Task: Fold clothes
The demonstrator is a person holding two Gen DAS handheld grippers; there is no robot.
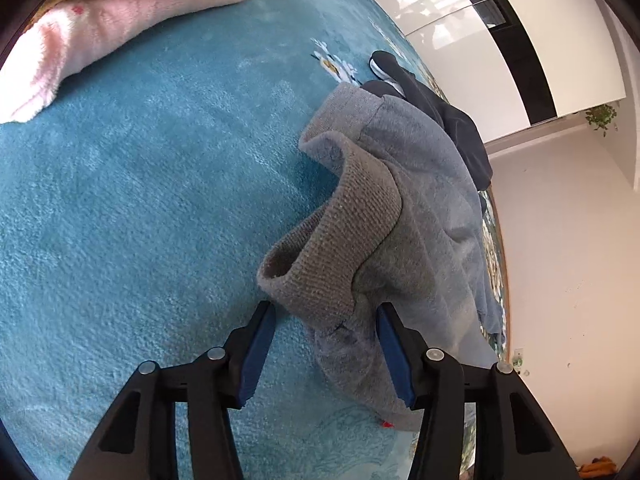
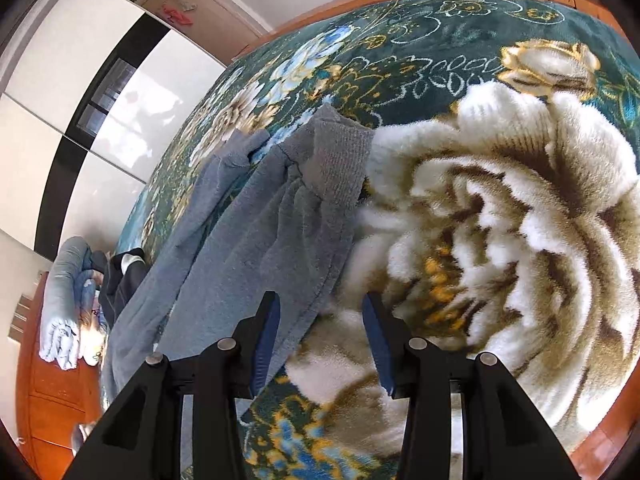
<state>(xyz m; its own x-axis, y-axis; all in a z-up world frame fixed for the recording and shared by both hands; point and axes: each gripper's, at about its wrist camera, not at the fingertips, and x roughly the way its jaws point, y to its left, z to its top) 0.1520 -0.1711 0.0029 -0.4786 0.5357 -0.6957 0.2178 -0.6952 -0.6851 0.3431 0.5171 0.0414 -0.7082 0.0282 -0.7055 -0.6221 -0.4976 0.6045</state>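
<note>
Left wrist view: I am holding the left claw (image 1: 326, 322) with its blue pads standing apart over the grey sweater (image 1: 416, 200), whose ribbed cuff (image 1: 340, 248) is lying between the tips; neither pad is pressing it.
Sweater place: it is lying on the teal blanket (image 1: 160, 208), at the right edge of the bed, a dark garment (image 1: 452, 120) behind it.
Far left: a pink blanket (image 1: 100, 36) is resting.
Right wrist view: I am keeping the right claw (image 2: 319, 310) parted and empty above the sweater's (image 2: 248, 240) near edge, on the flowered blanket (image 2: 500, 220).
</note>
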